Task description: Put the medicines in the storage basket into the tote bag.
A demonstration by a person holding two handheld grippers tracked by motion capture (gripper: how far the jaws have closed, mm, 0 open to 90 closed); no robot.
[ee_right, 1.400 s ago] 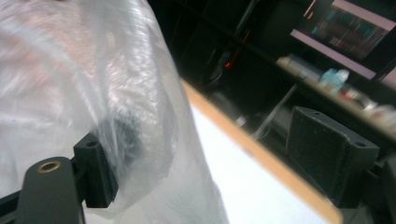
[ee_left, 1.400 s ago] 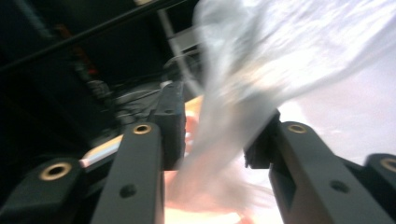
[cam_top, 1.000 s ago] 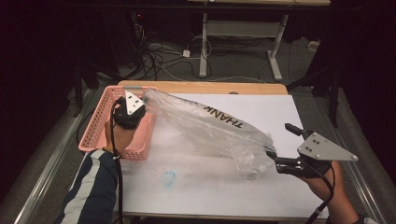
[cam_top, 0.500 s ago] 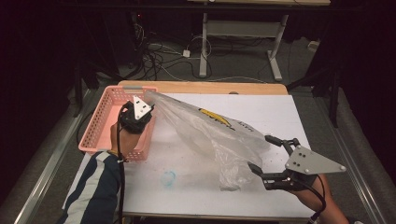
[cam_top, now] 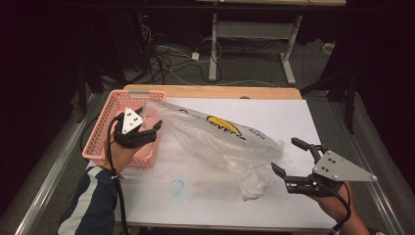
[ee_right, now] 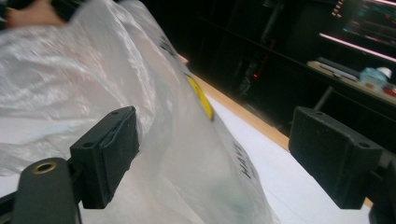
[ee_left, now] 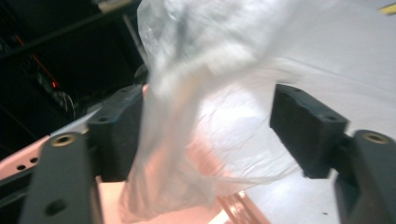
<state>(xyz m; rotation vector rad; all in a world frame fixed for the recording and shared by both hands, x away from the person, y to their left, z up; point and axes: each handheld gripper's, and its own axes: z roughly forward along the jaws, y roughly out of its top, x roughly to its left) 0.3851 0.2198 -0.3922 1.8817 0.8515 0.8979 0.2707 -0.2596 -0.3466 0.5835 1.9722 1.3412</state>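
Now the plastic bag (cam_top: 215,139) is sagging across the white worktop (cam_top: 313,122), its upper end over the pink basket (cam_top: 105,134). The left gripper (cam_top: 152,128), whose jaws have just been opening, is standing wide with film between its pads, unpressed. The right gripper (cam_top: 288,159), open too, is sitting apart from the bag's lower end, having released it. Nothing is blocking either hand, so regrasping looks likely next.

Bench (cam_top: 313,122): white top with a wooden strip along its far edge, middle of the frame.
Basket (cam_top: 105,134): pink, on the bench's left edge.
Bag (cam_top: 220,142): clear plastic, lying across the centre.
Mark (cam_top: 176,186): blue smudge, lower centre.
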